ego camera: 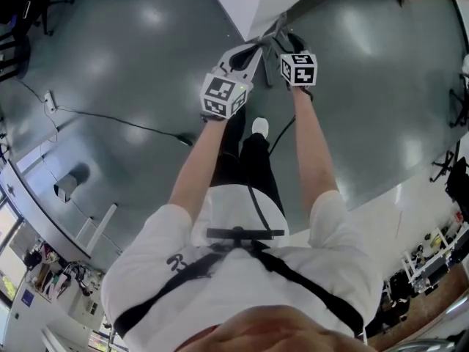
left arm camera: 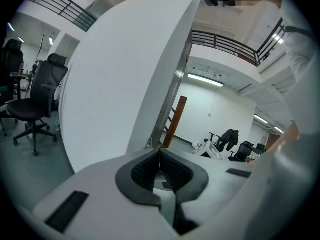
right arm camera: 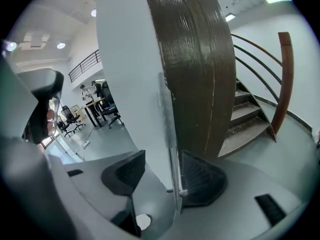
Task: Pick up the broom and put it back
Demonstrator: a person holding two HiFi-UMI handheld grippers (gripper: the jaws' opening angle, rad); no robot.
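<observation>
The broom's thin silver handle [right arm camera: 171, 149] stands upright against the corner where a white wall [right arm camera: 130, 59] meets a dark wooden panel [right arm camera: 200, 59]. My right gripper [right arm camera: 162, 173] is open around it; the handle runs between the jaws, close beside the right-hand pad [right arm camera: 200, 176], and the left pad stands apart from it. The broom's head is hidden. My left gripper [left arm camera: 160, 156] is shut with nothing between its pads, facing the same white wall. In the head view both grippers, left [ego camera: 253, 52] and right [ego camera: 282, 48], reach side by side toward that corner.
A staircase [right arm camera: 250, 124] with a brown rail rises to the right of the wooden panel. Black office chairs [left arm camera: 35, 99] stand left of the wall. A cable [ego camera: 124, 120] trails over the grey floor. The person's shoe [ego camera: 260, 127] is just below the grippers.
</observation>
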